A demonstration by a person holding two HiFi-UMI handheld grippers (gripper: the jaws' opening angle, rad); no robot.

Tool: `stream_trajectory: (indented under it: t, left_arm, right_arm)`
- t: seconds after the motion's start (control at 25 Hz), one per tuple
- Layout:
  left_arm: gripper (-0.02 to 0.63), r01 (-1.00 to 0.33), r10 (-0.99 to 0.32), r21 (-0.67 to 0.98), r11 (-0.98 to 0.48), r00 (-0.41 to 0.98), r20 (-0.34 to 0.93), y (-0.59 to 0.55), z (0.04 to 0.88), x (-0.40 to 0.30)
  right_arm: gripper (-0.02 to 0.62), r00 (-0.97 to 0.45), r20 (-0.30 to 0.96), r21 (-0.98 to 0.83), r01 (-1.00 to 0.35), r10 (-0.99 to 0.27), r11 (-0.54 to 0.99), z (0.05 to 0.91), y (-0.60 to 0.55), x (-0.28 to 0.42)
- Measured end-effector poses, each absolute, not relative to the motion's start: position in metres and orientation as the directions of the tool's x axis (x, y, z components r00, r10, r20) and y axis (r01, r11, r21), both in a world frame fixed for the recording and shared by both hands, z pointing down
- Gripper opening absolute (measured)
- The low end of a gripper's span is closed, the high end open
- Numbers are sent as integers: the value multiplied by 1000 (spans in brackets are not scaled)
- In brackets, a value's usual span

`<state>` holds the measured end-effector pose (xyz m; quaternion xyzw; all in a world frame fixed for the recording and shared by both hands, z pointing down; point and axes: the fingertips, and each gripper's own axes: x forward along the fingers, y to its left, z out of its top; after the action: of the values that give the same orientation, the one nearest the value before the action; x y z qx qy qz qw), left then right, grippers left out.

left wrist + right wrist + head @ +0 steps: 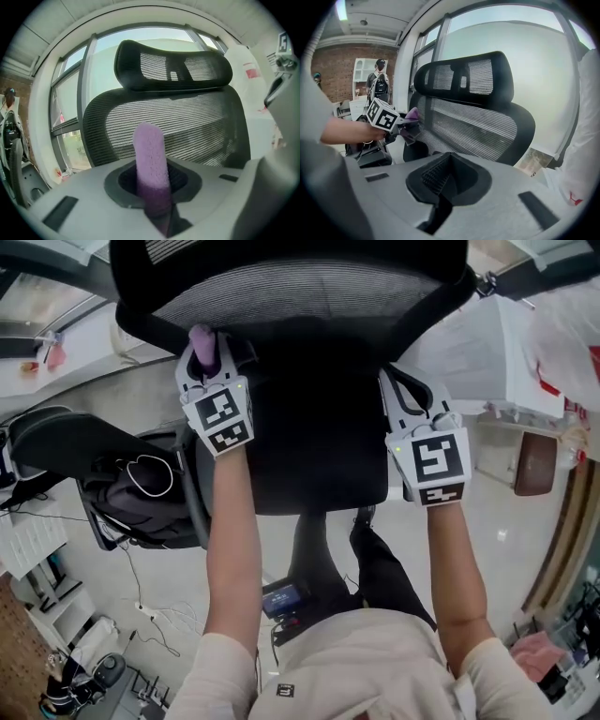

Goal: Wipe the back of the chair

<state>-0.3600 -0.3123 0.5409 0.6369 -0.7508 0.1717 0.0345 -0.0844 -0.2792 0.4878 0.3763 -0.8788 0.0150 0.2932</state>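
Chair back, upright just ahead: seemingly beginning the wipe. Hovering the right gripper nearby, fingers pressed together, empty; pinching a purple cloth in the fingers of the left gripper. Next, likely pressing cloth onto mesh and sweeping across.

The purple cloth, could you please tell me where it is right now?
The cloth is clamped in the left claw, at the head view's upper left, close to the left edge of the chair back.
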Motion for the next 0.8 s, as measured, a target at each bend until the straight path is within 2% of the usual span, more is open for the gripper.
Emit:
stream_trajectory:
  t: [0.4,0.8]
  left_arm:
    - [81,-970,-947,-228,89,-153,282,-269,492,-334]
    - [81,-961,-982,-277,27,-78,172,-207,367,-275]
  right_arm:
    - [-5,-582,477,153,-684,-659,714,433,-264,-69]
    - [-5,-632,382,149,-678,-674,720,347,-236,-45]
